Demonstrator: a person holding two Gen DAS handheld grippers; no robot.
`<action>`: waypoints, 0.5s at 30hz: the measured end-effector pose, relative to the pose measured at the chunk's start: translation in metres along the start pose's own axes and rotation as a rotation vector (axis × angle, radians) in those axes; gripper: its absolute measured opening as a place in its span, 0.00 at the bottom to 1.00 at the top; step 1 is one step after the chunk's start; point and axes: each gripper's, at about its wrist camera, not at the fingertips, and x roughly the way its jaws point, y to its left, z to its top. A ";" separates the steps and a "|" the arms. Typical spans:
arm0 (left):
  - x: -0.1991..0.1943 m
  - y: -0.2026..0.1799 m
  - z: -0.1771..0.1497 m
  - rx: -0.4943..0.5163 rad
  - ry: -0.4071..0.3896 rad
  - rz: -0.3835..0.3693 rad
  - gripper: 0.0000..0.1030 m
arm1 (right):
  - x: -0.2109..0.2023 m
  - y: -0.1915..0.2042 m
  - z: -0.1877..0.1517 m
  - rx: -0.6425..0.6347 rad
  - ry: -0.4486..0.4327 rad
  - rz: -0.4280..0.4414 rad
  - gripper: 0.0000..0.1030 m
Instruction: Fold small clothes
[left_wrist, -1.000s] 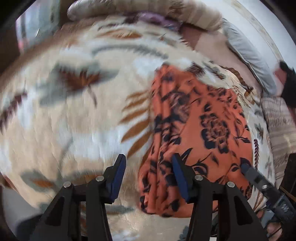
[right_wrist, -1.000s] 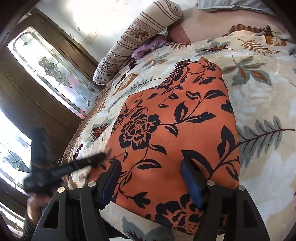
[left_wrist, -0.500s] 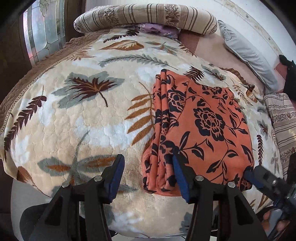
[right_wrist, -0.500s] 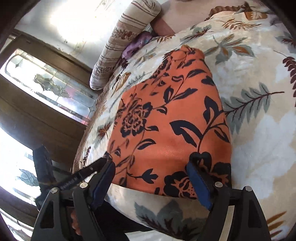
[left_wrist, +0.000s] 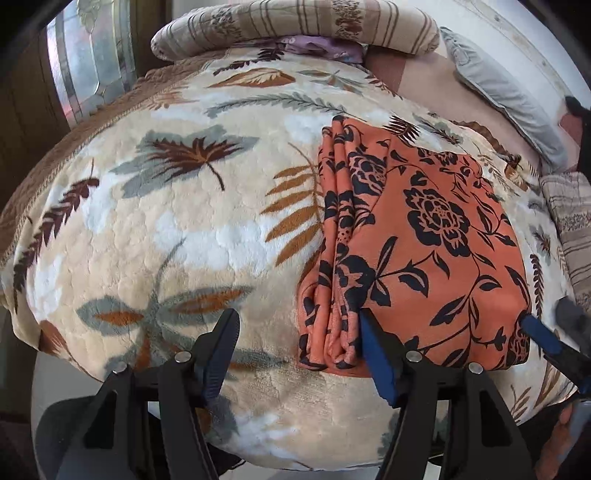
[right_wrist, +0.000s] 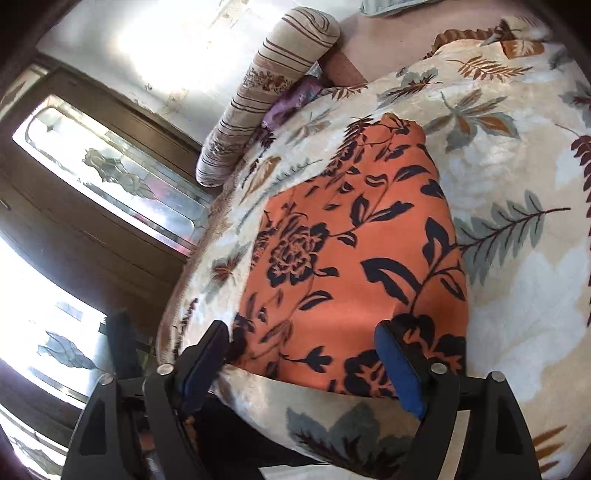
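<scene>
While one folded orange cloth (left_wrist: 424, 251) lies on the bed's leaf-print blanket (left_wrist: 184, 229), two grippers hover at its near edge: left gripper (left_wrist: 299, 354) and right gripper (right_wrist: 306, 362), fingers wide, just opened further, gripping nothing. Two striped bolsters (left_wrist: 295, 26) sit beyond.

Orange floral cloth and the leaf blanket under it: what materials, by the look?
Orange cloth: looks like thin woven fabric, matte with a slight sheen; it folds into soft narrow pleats along its left edge. Fibre unclear.
Blanket: looks like plush fleece, probably synthetic; fuzzy pile with an embossed, bubbly surface and a printed leaf pattern.
</scene>
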 end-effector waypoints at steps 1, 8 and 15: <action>0.000 -0.001 0.000 0.007 0.003 0.002 0.65 | 0.009 -0.009 -0.002 0.017 0.037 -0.025 0.84; -0.014 0.006 0.007 -0.026 -0.019 -0.067 0.66 | -0.010 -0.011 0.002 0.045 -0.015 0.038 0.84; -0.010 0.011 0.047 -0.072 -0.063 -0.231 0.82 | -0.028 -0.057 0.035 0.149 -0.071 0.005 0.84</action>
